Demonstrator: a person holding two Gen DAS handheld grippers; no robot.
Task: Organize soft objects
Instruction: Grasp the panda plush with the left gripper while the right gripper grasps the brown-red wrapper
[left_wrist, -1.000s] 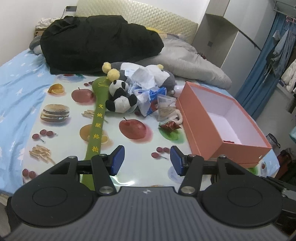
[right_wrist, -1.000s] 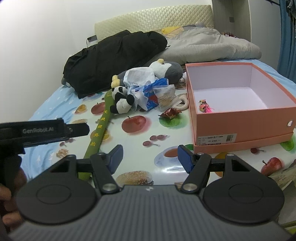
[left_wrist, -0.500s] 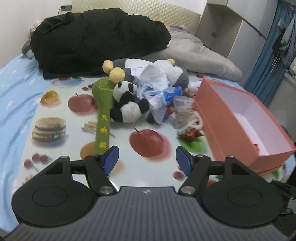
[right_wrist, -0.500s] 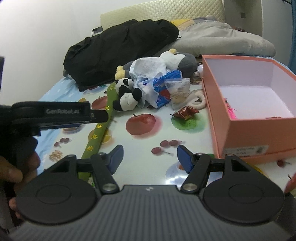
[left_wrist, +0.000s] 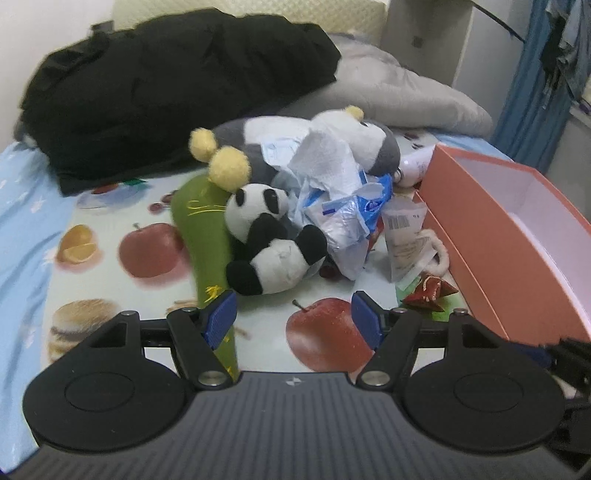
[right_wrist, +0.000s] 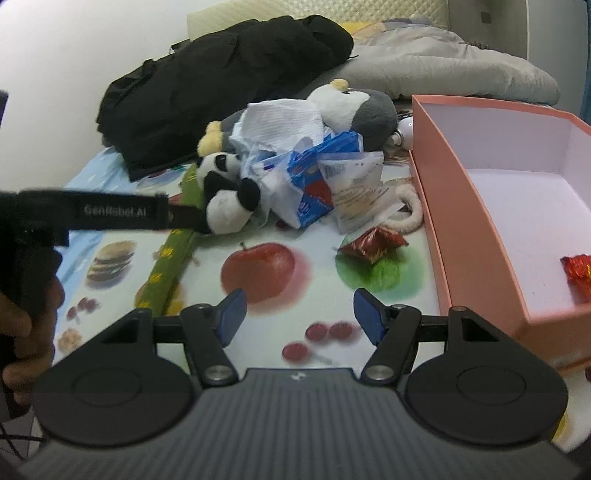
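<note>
I saw soft, even indoor light in both views — bright enough to read colours, with no hard shadows. The black coat (left_wrist: 177, 85) swallowed nearly all detail. Motion blur smeared everything; the panda toy (left_wrist: 269, 240) and the printed fruit cloth (left_wrist: 147, 254) looked soft, worst toward the left edge. The fisheye bent the orange box (right_wrist: 476, 229) walls and bowed the frame corners. A dull sheen lay on the cloth — no real glare.
</note>
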